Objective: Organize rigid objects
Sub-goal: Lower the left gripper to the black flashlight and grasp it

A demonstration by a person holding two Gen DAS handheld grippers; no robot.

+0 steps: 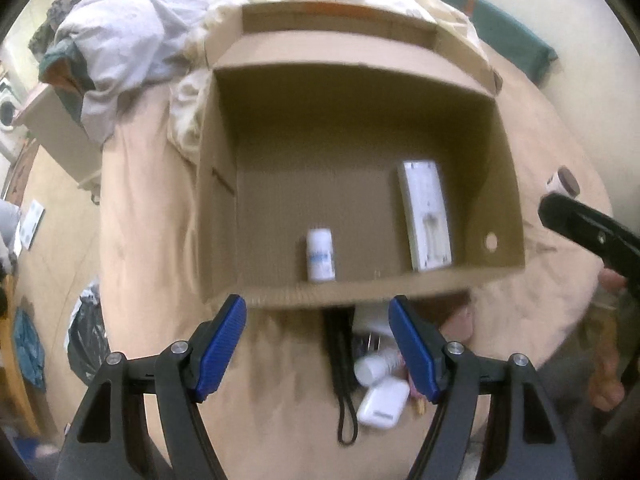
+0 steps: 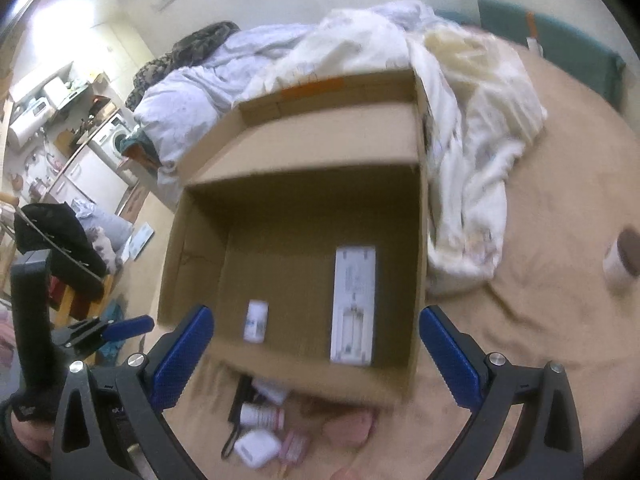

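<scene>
Left gripper (image 1: 318, 344) seen at bottom centre of left view, jaws partly open, nothing held. Right gripper (image 2: 316, 354) at bottom of right view, jaws spread wide, empty. Small items pile (image 1: 380, 376) lies on bed (image 1: 148, 208) just below box edge: white case, white bottle, black cord. Cardboard box (image 1: 224, 200) fills centre; inside, white bottle (image 1: 320, 255) lies left, white remote (image 1: 426, 216) right. Brown-lidded jar (image 2: 622, 258) seen at right edge. Crumpled bedding (image 2: 460, 128) behind box.
</scene>
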